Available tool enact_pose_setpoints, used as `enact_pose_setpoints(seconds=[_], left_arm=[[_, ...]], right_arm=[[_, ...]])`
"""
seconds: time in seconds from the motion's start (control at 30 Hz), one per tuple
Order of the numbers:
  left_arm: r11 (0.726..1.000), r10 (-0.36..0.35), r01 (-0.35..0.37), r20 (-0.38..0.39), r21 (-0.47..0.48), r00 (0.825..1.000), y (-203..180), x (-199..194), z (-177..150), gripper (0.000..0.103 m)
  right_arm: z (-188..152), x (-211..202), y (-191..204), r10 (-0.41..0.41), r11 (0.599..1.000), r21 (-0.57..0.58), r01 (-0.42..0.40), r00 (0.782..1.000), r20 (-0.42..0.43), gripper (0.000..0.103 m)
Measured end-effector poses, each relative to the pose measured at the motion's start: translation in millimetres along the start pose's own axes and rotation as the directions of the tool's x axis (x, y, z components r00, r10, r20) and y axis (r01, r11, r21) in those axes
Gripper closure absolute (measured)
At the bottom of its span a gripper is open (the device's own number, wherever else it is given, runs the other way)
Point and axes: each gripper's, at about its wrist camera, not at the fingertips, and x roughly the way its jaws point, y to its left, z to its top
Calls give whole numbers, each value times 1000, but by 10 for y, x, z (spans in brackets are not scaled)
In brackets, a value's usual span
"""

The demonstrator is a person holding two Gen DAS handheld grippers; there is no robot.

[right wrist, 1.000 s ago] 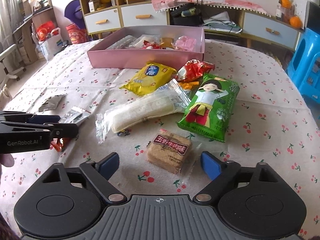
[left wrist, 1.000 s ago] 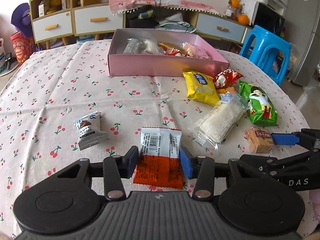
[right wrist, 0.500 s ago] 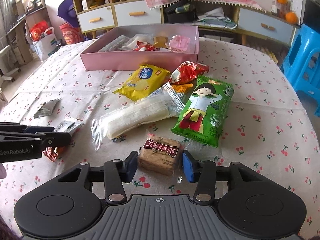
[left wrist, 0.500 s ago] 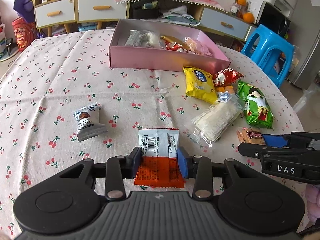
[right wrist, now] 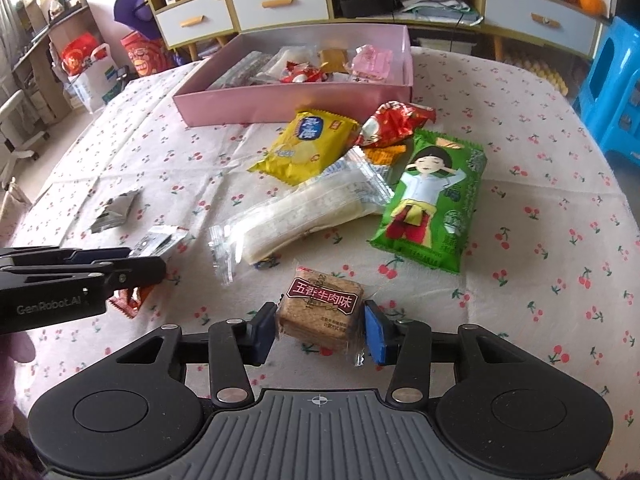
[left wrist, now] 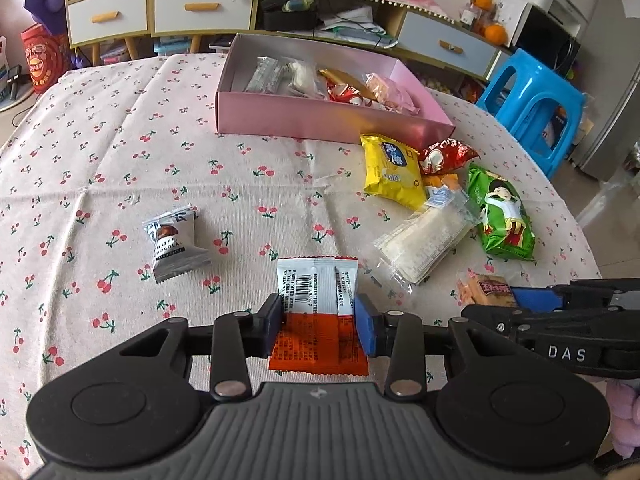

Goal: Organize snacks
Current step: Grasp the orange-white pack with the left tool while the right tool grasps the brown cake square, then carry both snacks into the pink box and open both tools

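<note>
Silver choc packet (left wrist: 174,245) lies loose at far left on the cherry cloth (left wrist: 120,152), untouched & well apart from the box, prob waiting its turn. Next right, left gripper (left wrist: 316,322) has both pads clamped on the sides of the orange/white sachet (left wrist: 318,316), gripped at mid-length so it shouldn't droop when carried. Pink box (left wrist: 320,120) sits at the back w/ several snacks already inside, so it looks like the drop-off spot. Right of centre: yellow bag (right wrist: 306,144), clear long pack (right wrist: 304,212), red pack (right wrist: 394,122), green bag (right wrist: 430,200) bunched nr the box, not yet sorted. Right gripper (right wrist: 320,330) pinches the brown biscuit pack (right wrist: 322,308) across its flat sides, pads squeezing the wrapper
</note>
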Motion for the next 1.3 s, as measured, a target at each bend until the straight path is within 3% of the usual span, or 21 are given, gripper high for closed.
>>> enact_pose_setpoints(seconds=[0.4,0.8,1.1,1.3], left_arm=[[999,-1,3,44,-45,999,26,-101,228,67],[985,11,12,133,-172,991,-21,-15,721,67],[965,41,0,149,-263,988,174,215,1167,67],[971,43,-2,166,-241,985,203,408,1426,67]], right_arm=[[267,-180,126,69,997,12,-70,997,40,59],[1036,-124,-35,76,979,178,-100,988,137,59],[1476,135,-423,156,937,270,-224,955,251,59],[1552,380,-667,176,900,342,-270,943,282,59]])
